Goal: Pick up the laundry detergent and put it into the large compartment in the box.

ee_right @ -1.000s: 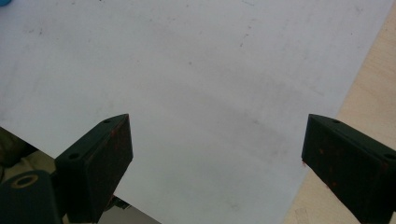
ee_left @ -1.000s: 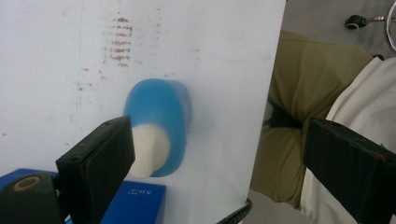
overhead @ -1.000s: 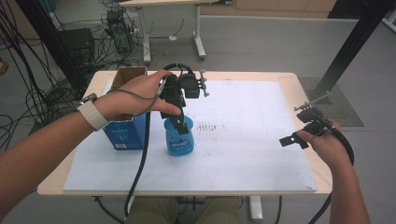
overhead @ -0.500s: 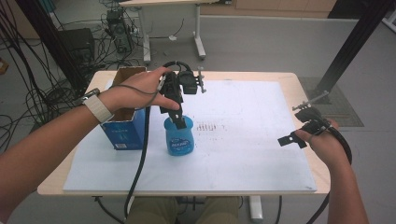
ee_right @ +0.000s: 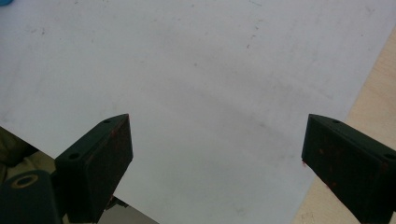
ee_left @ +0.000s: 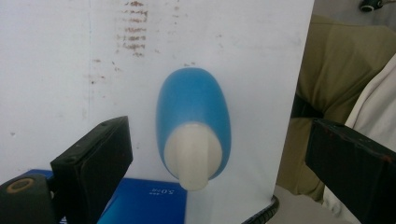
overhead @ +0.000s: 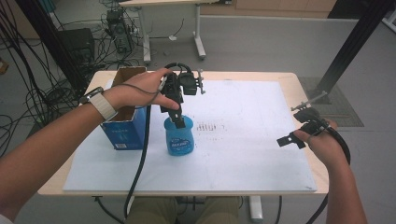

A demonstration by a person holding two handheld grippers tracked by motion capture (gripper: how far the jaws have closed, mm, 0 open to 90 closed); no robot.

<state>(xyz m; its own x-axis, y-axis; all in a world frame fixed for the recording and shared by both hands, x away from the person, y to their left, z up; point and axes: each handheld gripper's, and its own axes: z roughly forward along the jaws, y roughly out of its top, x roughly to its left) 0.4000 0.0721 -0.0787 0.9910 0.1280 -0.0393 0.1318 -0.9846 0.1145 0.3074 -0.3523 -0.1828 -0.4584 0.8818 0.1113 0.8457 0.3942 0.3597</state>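
White sheet (overhead: 243, 154) covers table; blue bottle (overhead: 179, 138) stands upright beside blue box (overhead: 125, 130). Left gripper (overhead: 179, 122) poised above its cap, jaws spread, just widened, gripping nothing. Right gripper (overhead: 299, 135) spread, empty, at sheet's edge

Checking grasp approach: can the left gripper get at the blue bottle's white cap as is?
Probably yes: left gripper hangs right over the blue bottle, jaws wide on either side of the white cap, nothing between.

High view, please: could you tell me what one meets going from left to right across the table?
Blue cardboard box → blue bottle with the left gripper just above it → rusty smudge marks on the white sheet → right gripper.
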